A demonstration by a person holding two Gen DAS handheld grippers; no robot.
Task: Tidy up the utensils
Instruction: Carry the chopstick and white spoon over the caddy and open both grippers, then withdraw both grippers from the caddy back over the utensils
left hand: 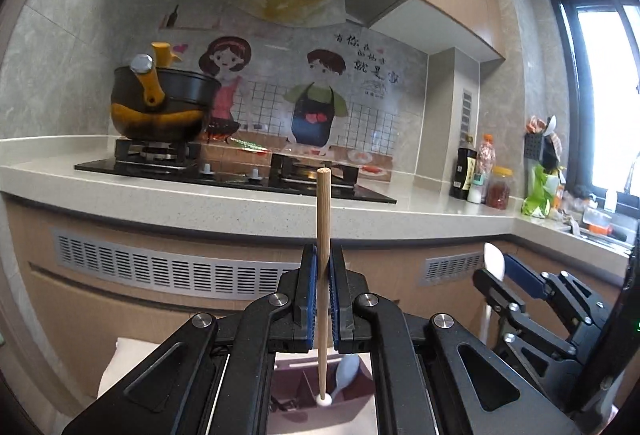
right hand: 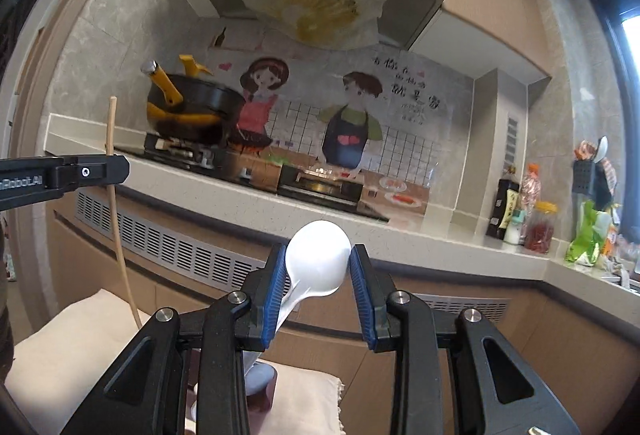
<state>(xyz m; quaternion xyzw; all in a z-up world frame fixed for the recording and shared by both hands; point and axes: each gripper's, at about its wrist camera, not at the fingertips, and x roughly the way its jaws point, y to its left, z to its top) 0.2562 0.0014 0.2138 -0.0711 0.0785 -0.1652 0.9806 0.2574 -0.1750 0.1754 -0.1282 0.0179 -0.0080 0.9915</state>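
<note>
My left gripper (left hand: 323,259) is shut on a wooden chopstick (left hand: 323,219) that stands upright, its lower end reaching down over a dark mauve utensil holder (left hand: 304,391) below. A pale blue spoon (left hand: 347,375) lies in that holder. My right gripper (right hand: 319,259) is shut on a white plastic spoon (right hand: 318,255), bowl up, handle pointing down toward the holder (right hand: 264,395). In the left wrist view the right gripper (left hand: 496,267) with the white spoon (left hand: 494,261) is at right. In the right wrist view the left gripper (right hand: 120,167) and chopstick (right hand: 114,203) are at left.
A cream cloth (right hand: 80,347) lies under the holder. Ahead is a kitchen counter (left hand: 240,203) with a gas hob (left hand: 224,175) and a black-and-yellow pot (left hand: 164,103). Sauce bottles and jars (left hand: 480,175) and a black utensil rack (left hand: 538,151) stand at the right corner.
</note>
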